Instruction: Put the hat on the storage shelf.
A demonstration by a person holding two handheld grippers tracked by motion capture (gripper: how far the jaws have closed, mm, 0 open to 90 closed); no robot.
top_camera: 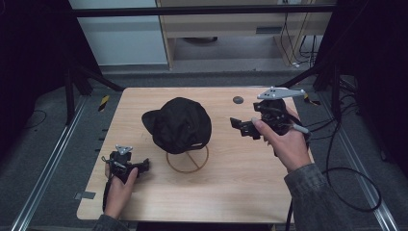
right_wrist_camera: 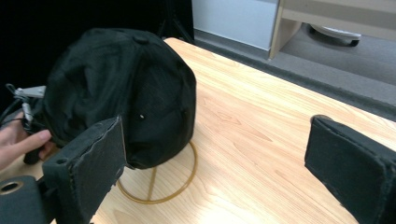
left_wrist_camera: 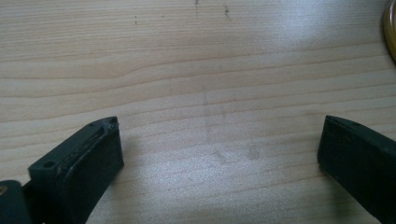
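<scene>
A black cap (top_camera: 179, 124) sits upright on a wire stand whose round ring base (top_camera: 187, 161) rests on the wooden table (top_camera: 231, 192). In the right gripper view the cap (right_wrist_camera: 121, 98) stands ahead and to the left, above the ring base (right_wrist_camera: 159, 186). My right gripper (top_camera: 244, 127) hovers to the right of the cap, open, with nothing between its jaws. My left gripper (top_camera: 139, 166) rests low near the table's front left, open, pointing toward the ring. Its jaws frame bare wood in the left gripper view, with the ring's edge (left_wrist_camera: 390, 28) at the far right.
A small dark round disc (top_camera: 237, 100) lies on the table behind my right gripper. Cables (top_camera: 351, 187) trail off the table's right side. Metal rails (top_camera: 43, 173) run along both sides on the floor. A wooden cabinet (top_camera: 240, 29) stands beyond the far edge.
</scene>
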